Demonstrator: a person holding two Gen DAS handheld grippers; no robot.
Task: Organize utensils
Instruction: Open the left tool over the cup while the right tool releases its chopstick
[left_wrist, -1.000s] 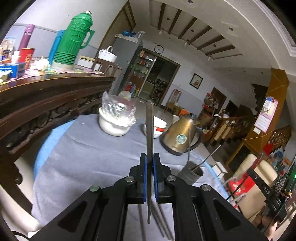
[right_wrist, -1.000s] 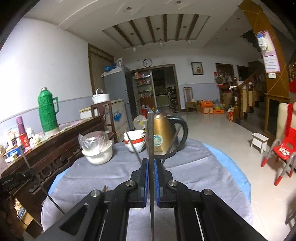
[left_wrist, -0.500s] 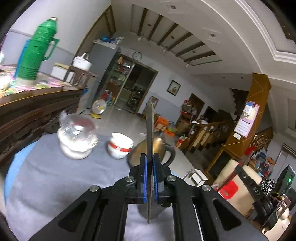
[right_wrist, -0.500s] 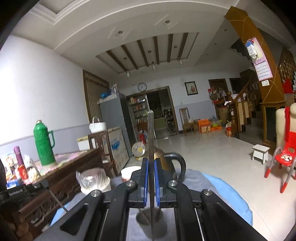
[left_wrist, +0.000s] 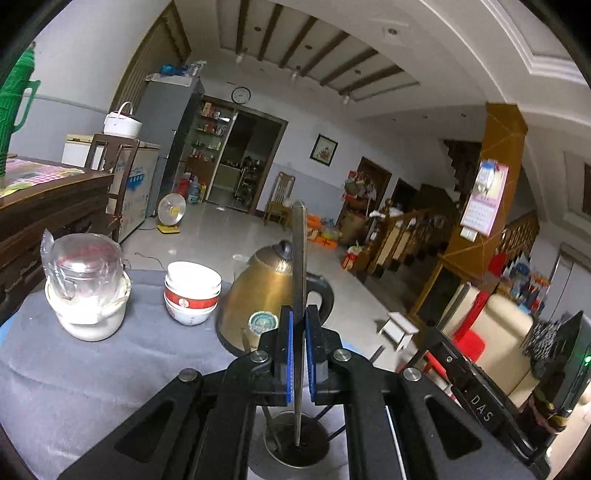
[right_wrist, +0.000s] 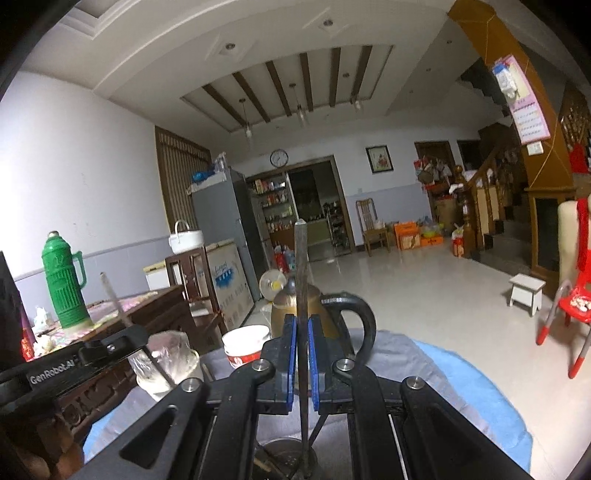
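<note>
- The left hand-held gripper (left_wrist: 299, 354) is clamped on a flat grey metal utensil (left_wrist: 298, 266); its tip stands over the round metal holder (left_wrist: 295, 441).
- The right hand-held gripper (right_wrist: 302, 360) is clamped on a thin grey metal rod (right_wrist: 301, 273).
- Each should go down straight into the holder, one at a time, so they do not collide.

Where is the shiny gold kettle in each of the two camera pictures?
Left wrist view: the gold kettle sits at centre, just behind the fingers, right of the stacked red-and-white bowls.
Right wrist view: the kettle is at centre too, partly hidden by the fingers; its black handle curves to the right.
Shared landmark: the round wall clock above the doorway.
</note>
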